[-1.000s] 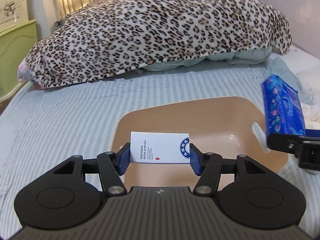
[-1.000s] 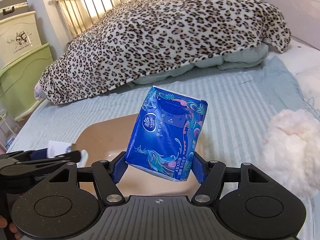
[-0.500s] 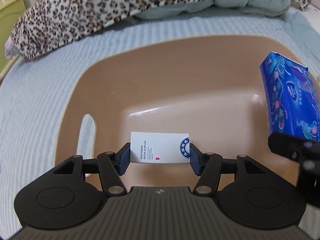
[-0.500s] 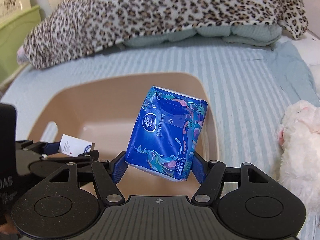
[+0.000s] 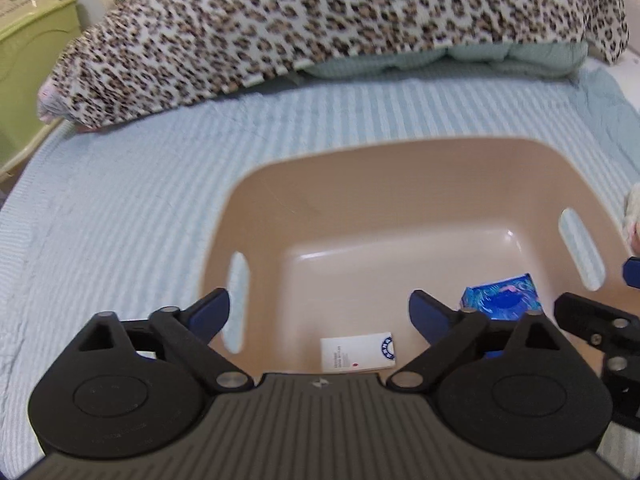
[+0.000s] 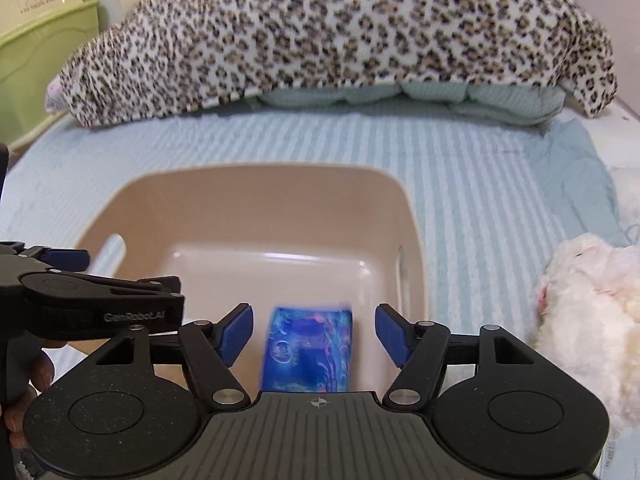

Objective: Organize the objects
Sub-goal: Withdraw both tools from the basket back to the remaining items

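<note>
A tan plastic basin (image 5: 360,168) (image 6: 256,188) sits on the striped bed. A small white card box (image 5: 356,351) lies on the basin floor near its front. A blue tissue pack (image 5: 502,298) (image 6: 308,350) lies in the basin to its right, blurred in the right wrist view. My left gripper (image 5: 318,312) is open and empty above the basin, the white box below it. My right gripper (image 6: 314,334) is open and empty above the tissue pack. The right gripper's body shows at the right edge of the left wrist view (image 5: 600,328).
A leopard-print blanket (image 5: 320,28) (image 6: 320,36) is heaped across the far side of the bed over a pale green quilt (image 6: 440,96). A white plush toy (image 6: 592,312) lies right of the basin. A green cabinet (image 5: 32,64) stands at far left.
Both grippers have opened. The white box dropped from the left gripper and the tissue pack from the right one; both now lie in the basin. Both views have pulled back.
</note>
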Demonstrator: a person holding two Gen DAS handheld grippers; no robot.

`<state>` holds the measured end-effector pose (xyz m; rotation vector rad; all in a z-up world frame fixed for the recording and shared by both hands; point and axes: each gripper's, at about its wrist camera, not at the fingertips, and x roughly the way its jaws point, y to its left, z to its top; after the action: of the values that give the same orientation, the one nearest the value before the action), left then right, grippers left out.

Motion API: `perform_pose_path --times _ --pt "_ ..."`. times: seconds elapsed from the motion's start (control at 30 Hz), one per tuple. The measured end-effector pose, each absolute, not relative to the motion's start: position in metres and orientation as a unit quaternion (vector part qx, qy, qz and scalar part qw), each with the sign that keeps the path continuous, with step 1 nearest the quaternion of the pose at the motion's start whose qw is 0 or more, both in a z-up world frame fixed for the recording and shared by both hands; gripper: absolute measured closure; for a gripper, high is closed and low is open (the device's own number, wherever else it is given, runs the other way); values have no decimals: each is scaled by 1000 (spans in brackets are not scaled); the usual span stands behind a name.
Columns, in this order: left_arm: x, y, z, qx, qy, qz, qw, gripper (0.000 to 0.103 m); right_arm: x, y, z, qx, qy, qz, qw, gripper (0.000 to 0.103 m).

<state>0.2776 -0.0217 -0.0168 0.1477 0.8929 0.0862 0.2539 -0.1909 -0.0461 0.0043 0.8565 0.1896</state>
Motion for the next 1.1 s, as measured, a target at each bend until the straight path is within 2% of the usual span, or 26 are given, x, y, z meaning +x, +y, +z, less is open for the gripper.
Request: perform_pose_path --times 0.2,0.33,0.43,0.67,1.1 --pt "247 -12 8 66 414 39 907 6 224 -197 -20 6 392 96 915 12" --pt "224 -5 16 63 410 40 909 6 200 -200 -13 5 390 101 915 11" --pt "207 1 17 66 410 40 909 6 185 -202 -15 7 395 105 913 6" --pt "173 16 5 67 429 34 900 6 158 -202 -32 -2 416 112 902 5" --pt "144 31 -61 64 496 15 866 6 141 -202 -84 7 459 112 882 4"
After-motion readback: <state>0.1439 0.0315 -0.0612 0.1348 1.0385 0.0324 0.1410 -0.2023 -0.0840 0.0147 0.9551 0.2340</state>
